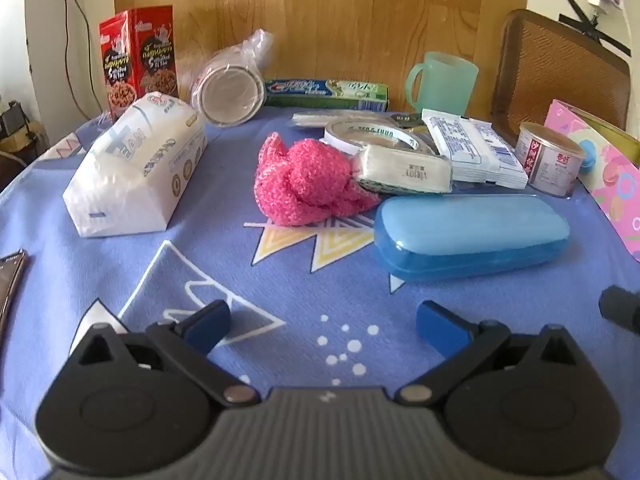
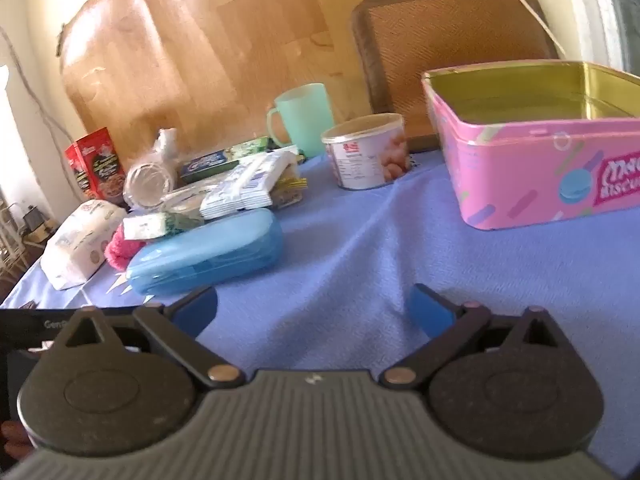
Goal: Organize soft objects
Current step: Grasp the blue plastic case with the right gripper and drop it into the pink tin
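Soft objects lie mixed with hard ones on the bench, which is covered by a blue patterned cloth (image 1: 224, 208). Nearest to the left gripper (image 1: 323, 326) is the crumpled pink knitted cloth (image 1: 308, 184), loose and fuzzy, in the middle of the bench. It touches the small white tissue pack (image 1: 404, 170) on its right, and the big white plastic-wrapped tissue pack (image 1: 136, 172) lies apart on its left. A light blue hard plastic case (image 1: 472, 236) lies just in front of these.

Both grippers hover over bare cloth with their jaws wide apart and nothing between them, so probably no item is chosen yet. The right gripper (image 2: 314, 312) faces toward the open pink biscuit tin (image 2: 540, 168), which is empty and well apart from the pile; it is likely the place meant to receive the soft things.
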`<action>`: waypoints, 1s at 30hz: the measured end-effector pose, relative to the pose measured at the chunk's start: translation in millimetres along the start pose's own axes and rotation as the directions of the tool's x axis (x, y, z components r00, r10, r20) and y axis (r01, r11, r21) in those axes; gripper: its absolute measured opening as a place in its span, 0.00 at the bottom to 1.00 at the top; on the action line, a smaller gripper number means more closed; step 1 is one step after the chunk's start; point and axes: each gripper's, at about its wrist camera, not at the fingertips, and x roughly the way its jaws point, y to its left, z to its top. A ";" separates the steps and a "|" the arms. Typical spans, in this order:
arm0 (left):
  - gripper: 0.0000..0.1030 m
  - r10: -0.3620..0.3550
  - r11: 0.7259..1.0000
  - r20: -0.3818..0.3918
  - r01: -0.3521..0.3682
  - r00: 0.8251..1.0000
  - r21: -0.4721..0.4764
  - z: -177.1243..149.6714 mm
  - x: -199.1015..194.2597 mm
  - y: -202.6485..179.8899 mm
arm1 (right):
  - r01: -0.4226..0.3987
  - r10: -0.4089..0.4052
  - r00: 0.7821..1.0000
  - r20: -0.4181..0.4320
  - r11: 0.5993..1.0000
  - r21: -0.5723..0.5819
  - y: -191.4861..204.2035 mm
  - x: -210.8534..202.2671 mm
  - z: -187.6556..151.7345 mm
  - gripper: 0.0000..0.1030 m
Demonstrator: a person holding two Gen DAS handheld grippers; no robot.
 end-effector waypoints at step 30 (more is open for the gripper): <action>0.75 -0.502 0.848 0.016 0.496 0.865 -0.187 31.0 -0.3 22.4 | -0.287 0.230 0.947 -0.223 0.919 -0.272 52.0 15.0 16.3 0.86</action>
